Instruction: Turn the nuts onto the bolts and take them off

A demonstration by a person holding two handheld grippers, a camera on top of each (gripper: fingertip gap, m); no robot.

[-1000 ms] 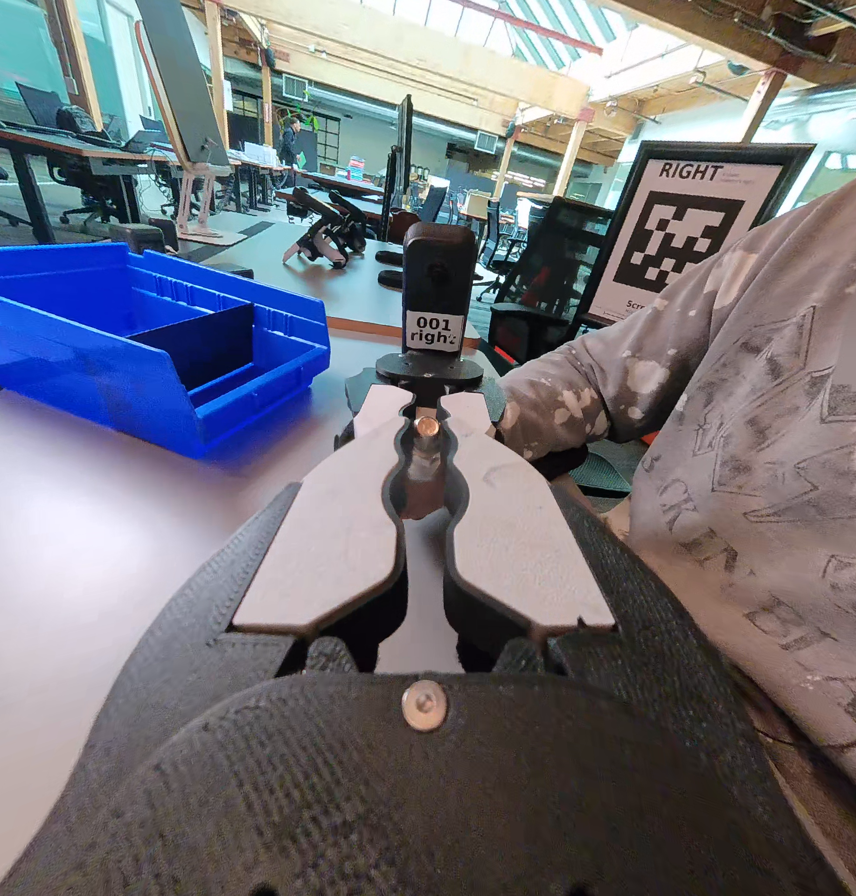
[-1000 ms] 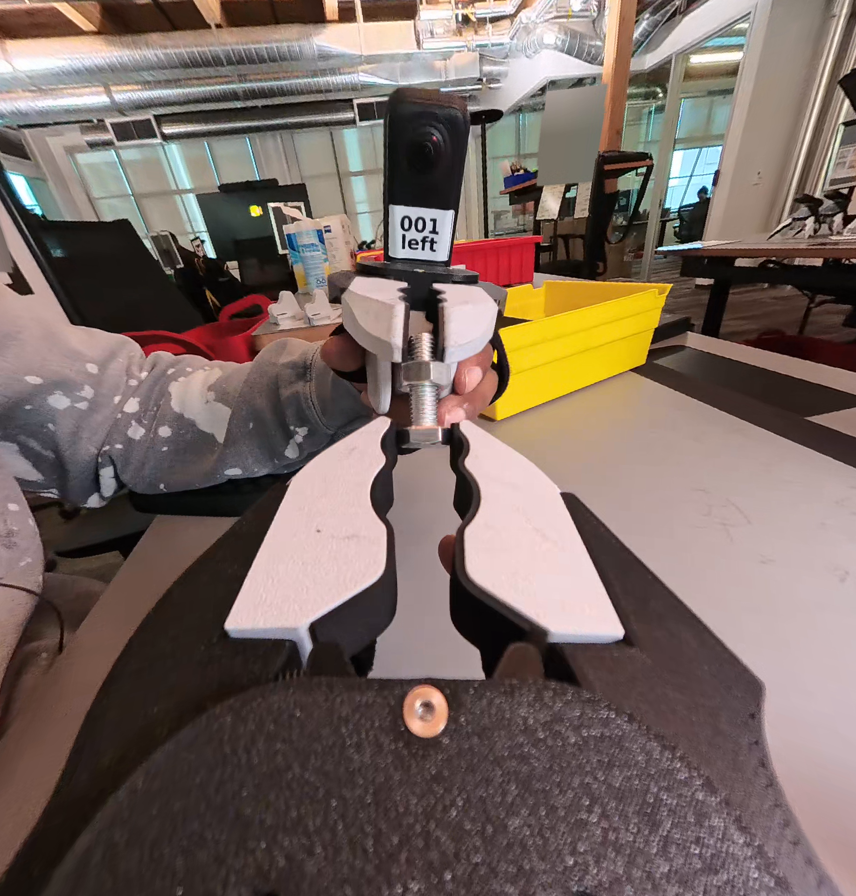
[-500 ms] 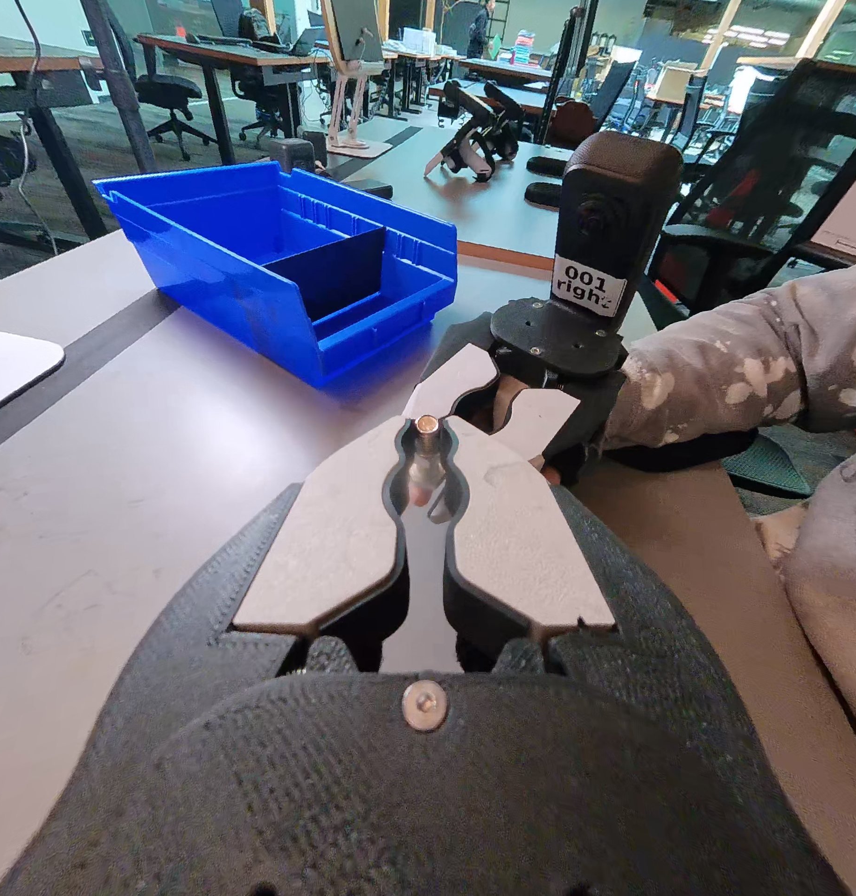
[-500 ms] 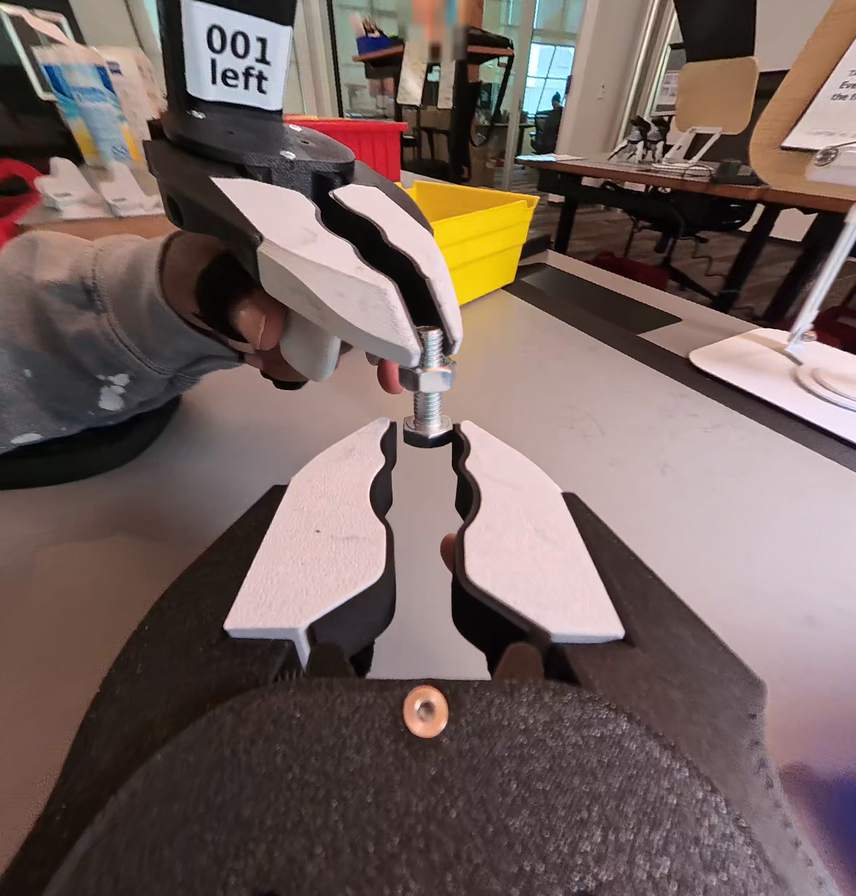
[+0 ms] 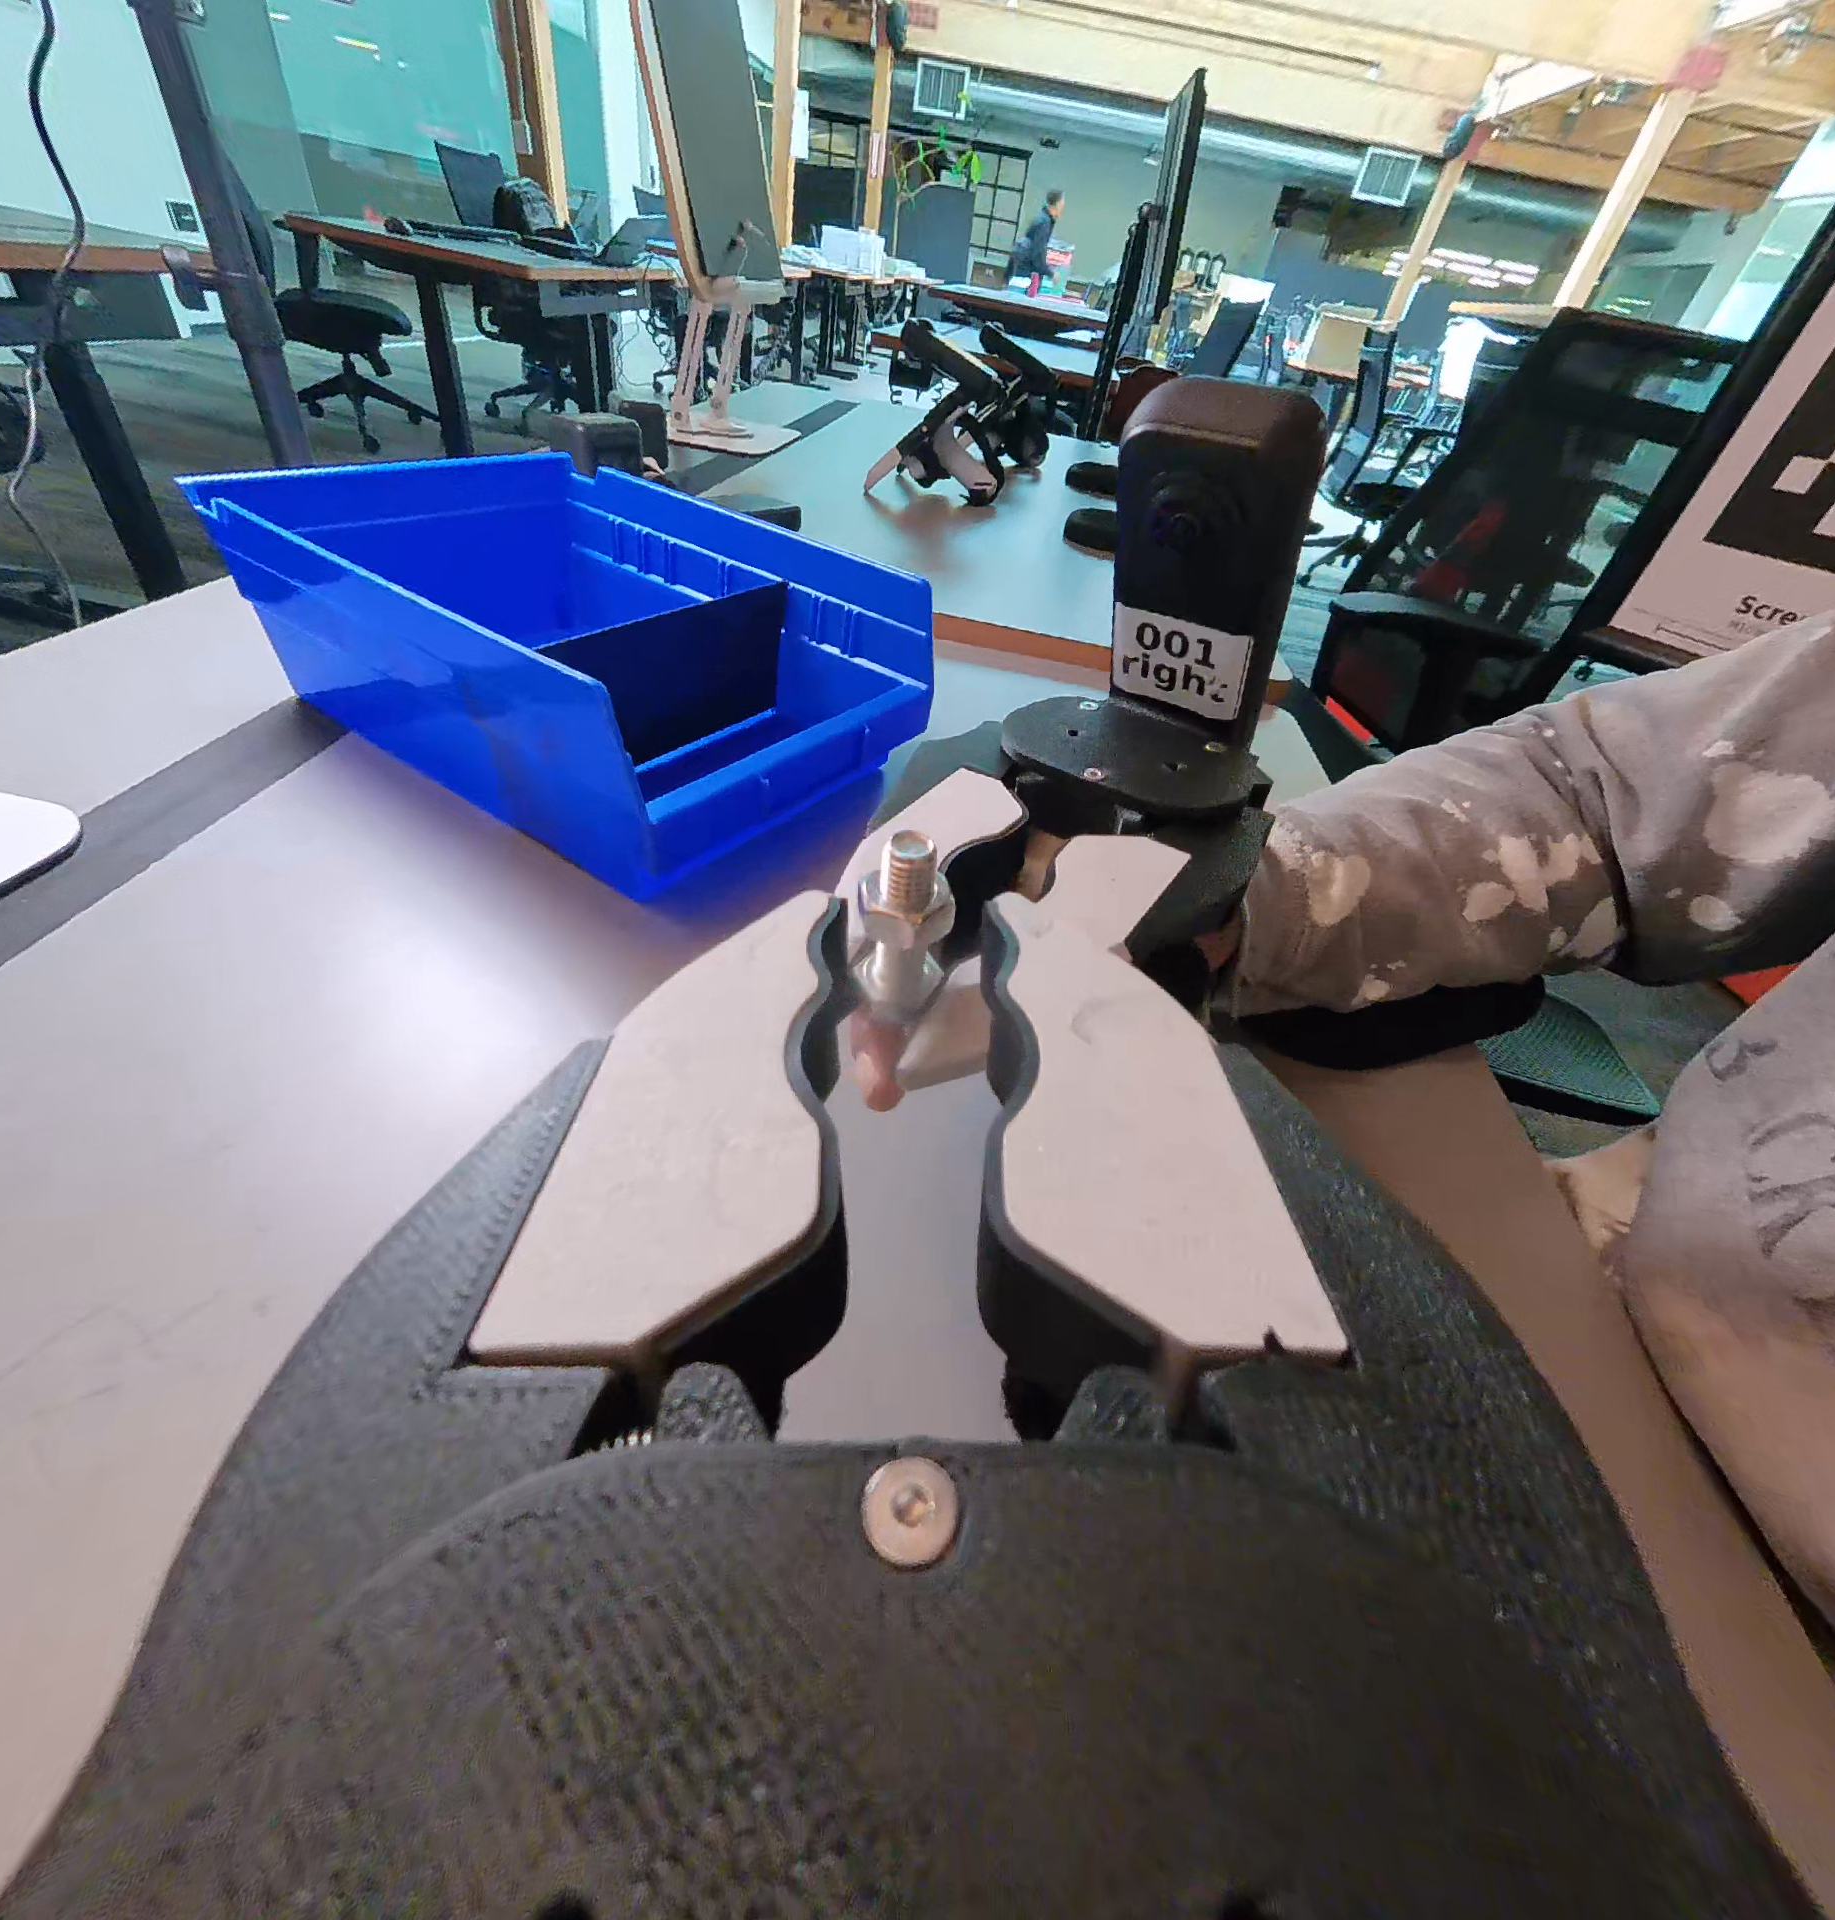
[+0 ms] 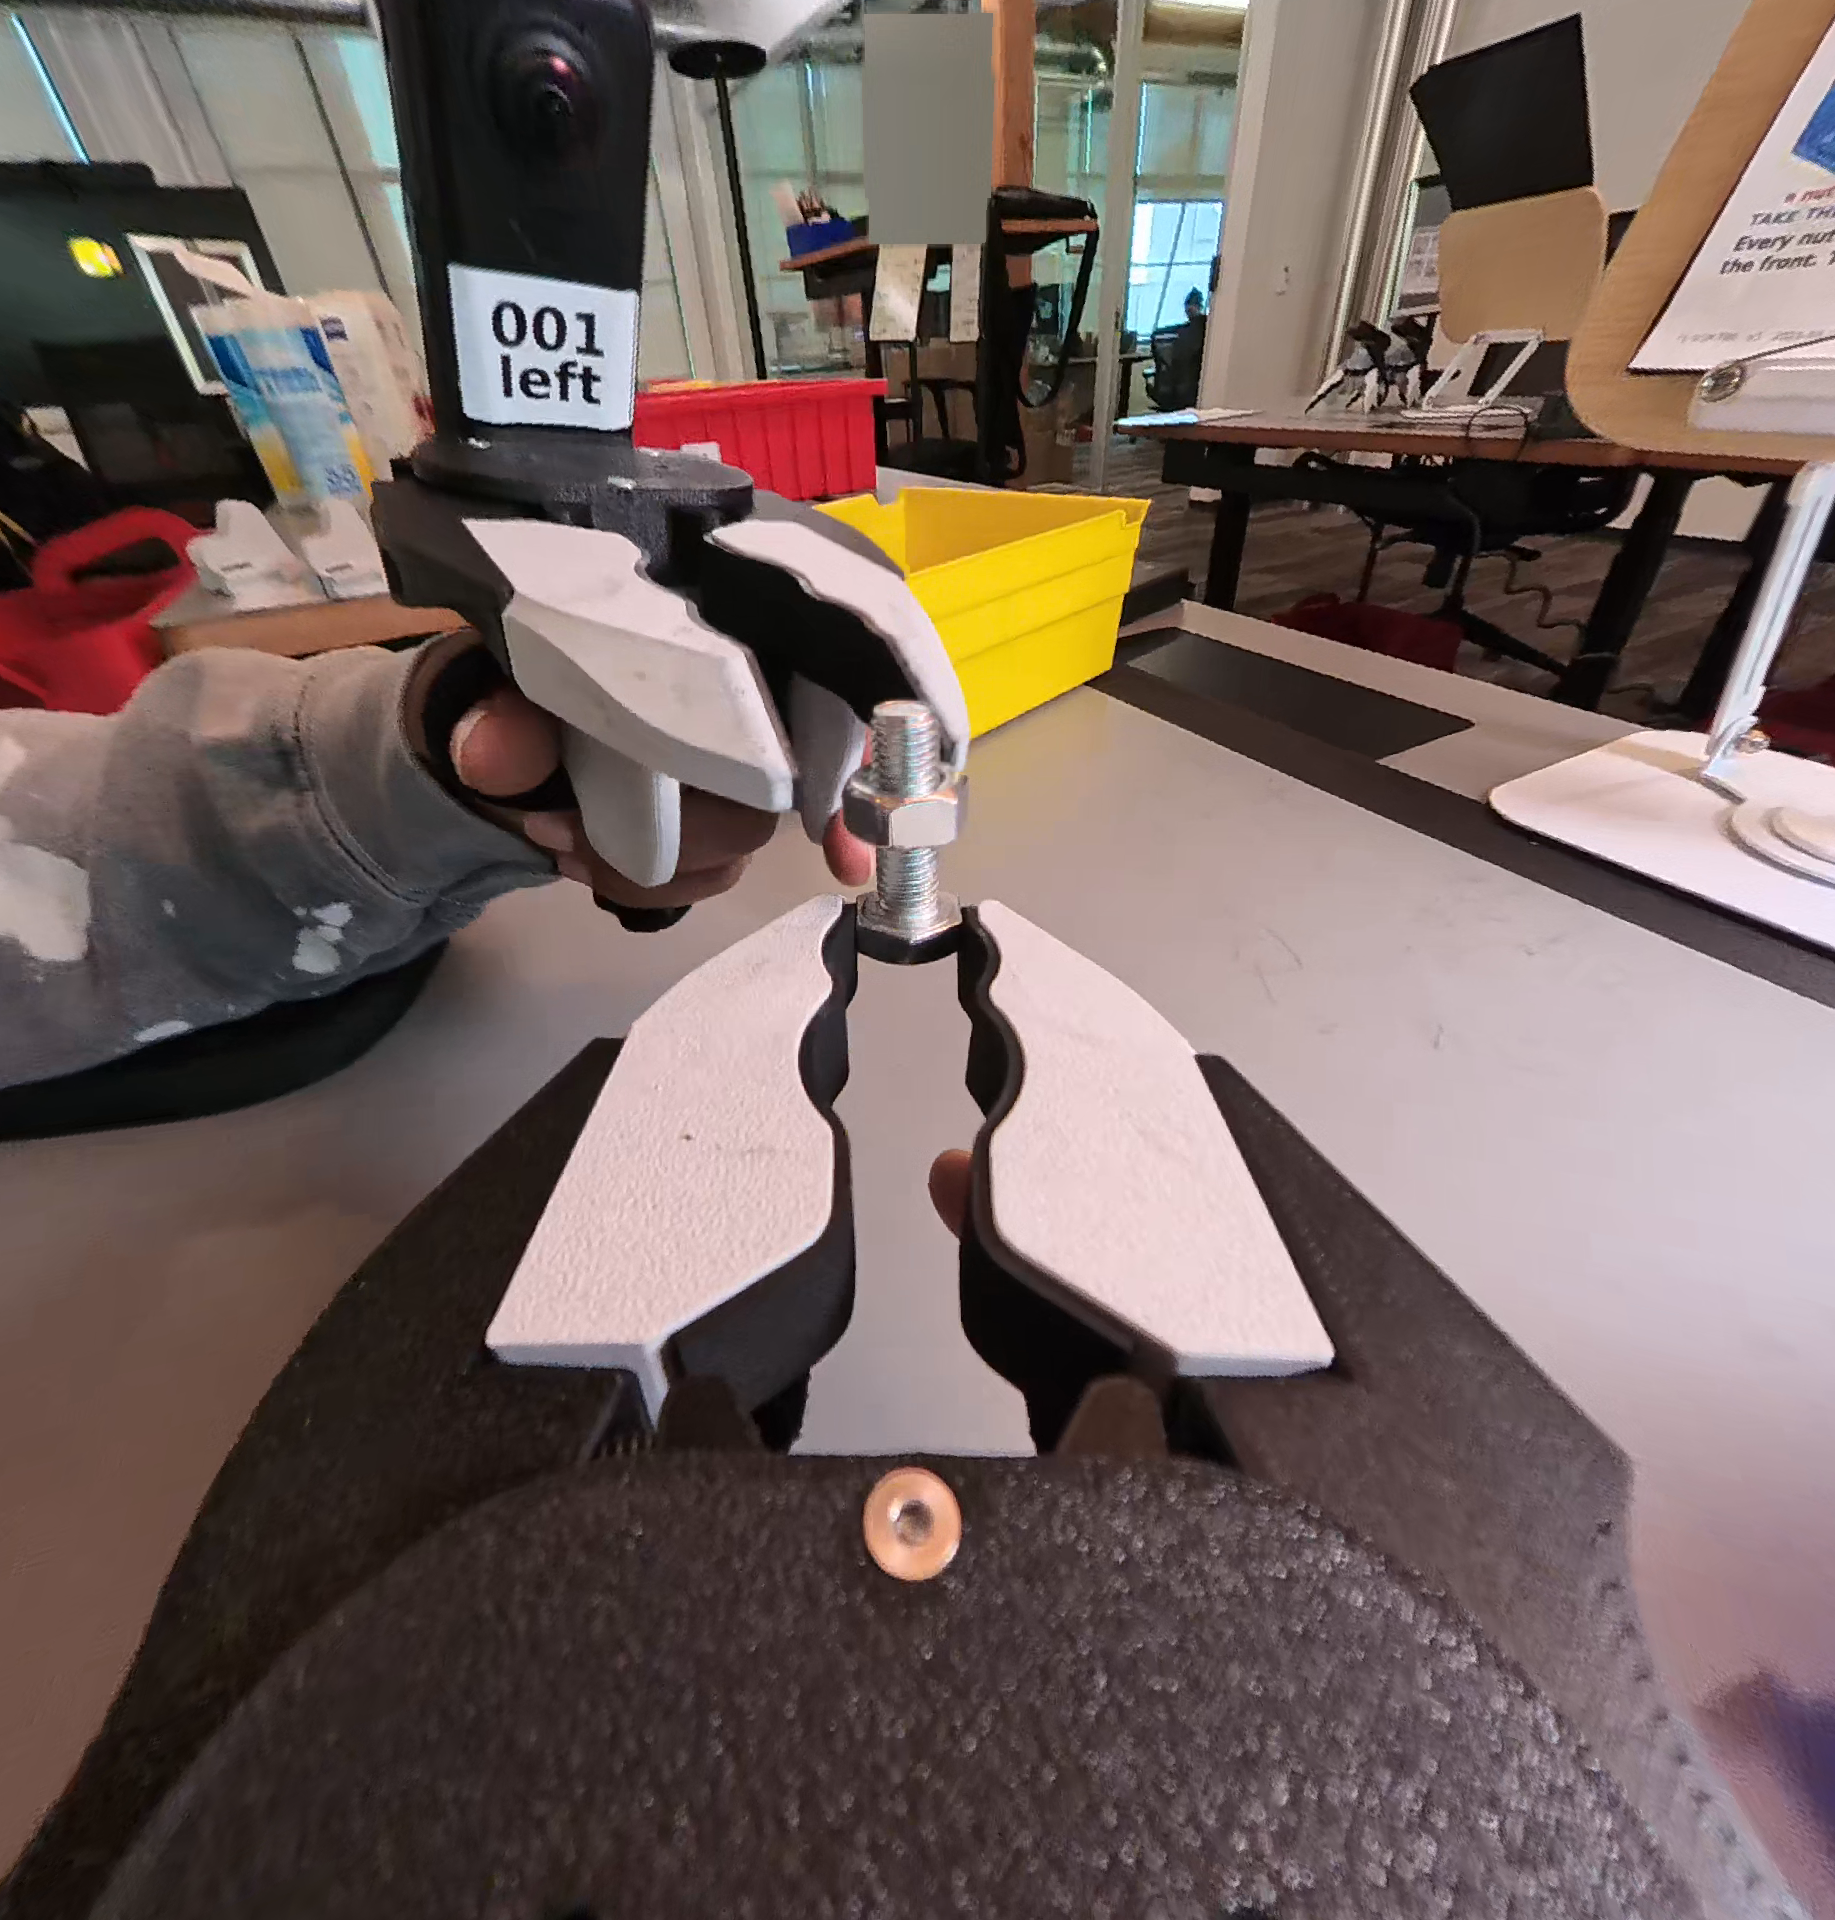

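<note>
We pinch the bolt [image 6: 908, 914] head in our right gripper [image 6: 908, 940], shank upright. The nut [image 6: 905, 812] sits midway up the thread, and our left gripper [image 5: 902, 935], parted slightly, straddles it from the side, not clearly clamping.

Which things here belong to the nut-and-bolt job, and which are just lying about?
In the job: bolt, nut, left gripper, right gripper.

Lying about: blue bin, yellow bin, red bin, white stand.
</note>
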